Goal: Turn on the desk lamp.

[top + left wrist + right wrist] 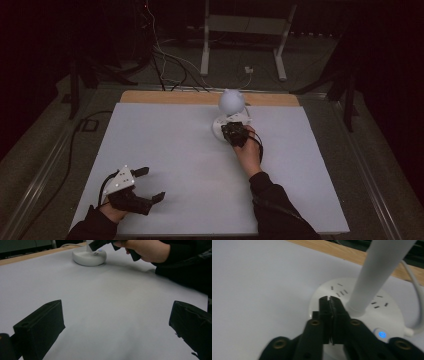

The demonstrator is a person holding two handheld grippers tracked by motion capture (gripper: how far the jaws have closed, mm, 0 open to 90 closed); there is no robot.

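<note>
Table: one white rectangular tabletop (175, 150) with a wooden far edge
Lamp: one white desk lamp with round base (362, 315), far centre-right; stem rises beside the jaws
Grippers: two; right gripper (329, 302) pressed closed, empty, over the base; left gripper (152, 184) spread wide, empty, near-left
Button: one glowing blue button (382, 334), unobstructed

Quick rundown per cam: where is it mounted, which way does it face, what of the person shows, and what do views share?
High view: above the person's side, looking forward and down on the table; both forearms and the left gripper show.
Left gripper view: rides the left gripper, low over the table, facing the lamp base; own open jaws, plus the right hand.
Right gripper view: rides the right gripper, aimed down at the lamp base beside the power button; own jaws shut, empty.
Shared: all three see the lamp base.
</note>
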